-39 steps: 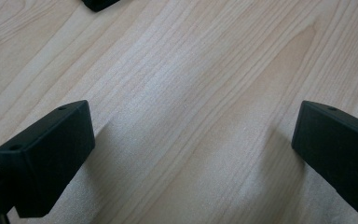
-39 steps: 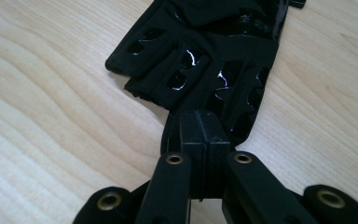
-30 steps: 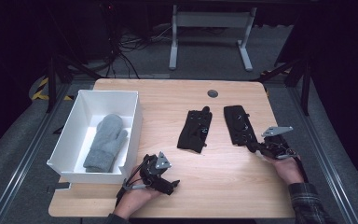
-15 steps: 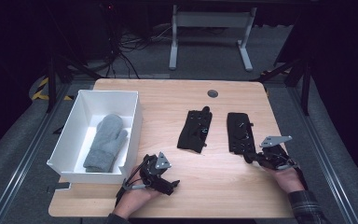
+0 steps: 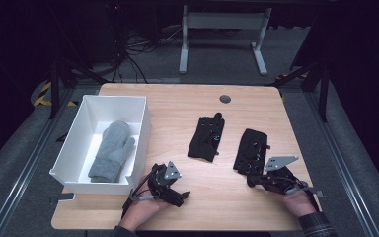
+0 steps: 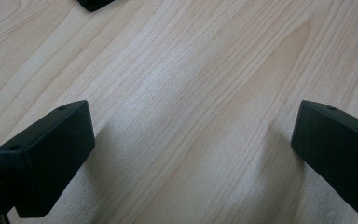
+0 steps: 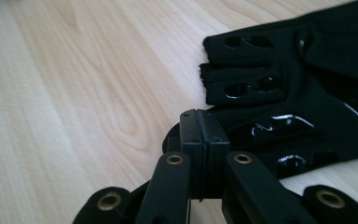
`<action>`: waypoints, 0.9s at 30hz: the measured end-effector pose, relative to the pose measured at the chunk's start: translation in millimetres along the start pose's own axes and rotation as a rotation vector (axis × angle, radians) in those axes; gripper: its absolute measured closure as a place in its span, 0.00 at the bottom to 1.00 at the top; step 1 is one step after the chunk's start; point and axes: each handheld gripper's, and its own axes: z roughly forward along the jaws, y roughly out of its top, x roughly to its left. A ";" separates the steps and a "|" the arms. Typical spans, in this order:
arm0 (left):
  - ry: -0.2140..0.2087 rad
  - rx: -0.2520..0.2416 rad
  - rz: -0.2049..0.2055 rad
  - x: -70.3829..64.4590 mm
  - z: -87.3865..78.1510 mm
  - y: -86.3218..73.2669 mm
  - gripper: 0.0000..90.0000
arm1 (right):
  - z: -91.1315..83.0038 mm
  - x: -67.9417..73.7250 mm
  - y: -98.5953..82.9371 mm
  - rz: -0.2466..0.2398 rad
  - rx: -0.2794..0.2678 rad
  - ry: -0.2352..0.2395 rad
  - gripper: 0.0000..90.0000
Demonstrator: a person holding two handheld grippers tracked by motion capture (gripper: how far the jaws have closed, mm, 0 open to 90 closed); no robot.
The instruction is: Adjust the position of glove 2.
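lying flat, the black glove (image 5: pixel 250 150) stretches straight away from the right tool (image 5: pixel 254 177), whose jaws are closed at its near edge; bare desk (image 5: pixel 217 207) beside it.

The table (image 5: pixel 177 106) is pale wood with a fine, streaky grain. At its 9 o'clock side a white box (image 5: pixel 74 143) holds a grey knitted mitten (image 5: pixel 112 150). Two black gloves lie toward 3 o'clock: the left glove (image 5: pixel 206 138) carries a small blue mark, and the right glove (image 5: pixel 250 150) has glossy black patches. Both the left gripper (image 6: pixel 191 144) and the right gripper (image 7: pixel 204 140) are matt black; the right one shows brass-coloured rivets.
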 end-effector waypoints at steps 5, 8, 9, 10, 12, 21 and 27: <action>-0.001 0.001 0.000 0.0 -0.1 0.1 0.00 | 10.2 13.6 9.7 -0.040 0.001 0.043 1.00; 0.000 -0.001 -0.002 -0.1 0.1 0.0 0.00 | 16.7 20.0 15.6 -0.062 -0.002 0.069 1.00; -0.001 0.001 0.001 0.0 0.0 0.0 0.00 | 18.7 21.9 17.6 -0.070 -0.001 0.074 1.00; 0.000 -0.001 -0.002 -0.1 0.0 0.0 0.00 | 20.7 23.6 19.6 -0.077 -0.001 0.082 1.00; -0.001 0.000 0.001 0.1 0.0 0.0 0.00 | 25.8 27.1 24.6 -0.085 -0.002 0.097 1.00; -0.003 0.001 0.005 0.1 0.0 0.1 0.00 | 42.8 37.1 41.3 -0.116 -0.008 0.137 1.00; -0.006 0.001 0.008 0.1 -0.1 0.0 0.00 | 48.7 42.5 49.9 -0.143 -0.016 0.158 1.00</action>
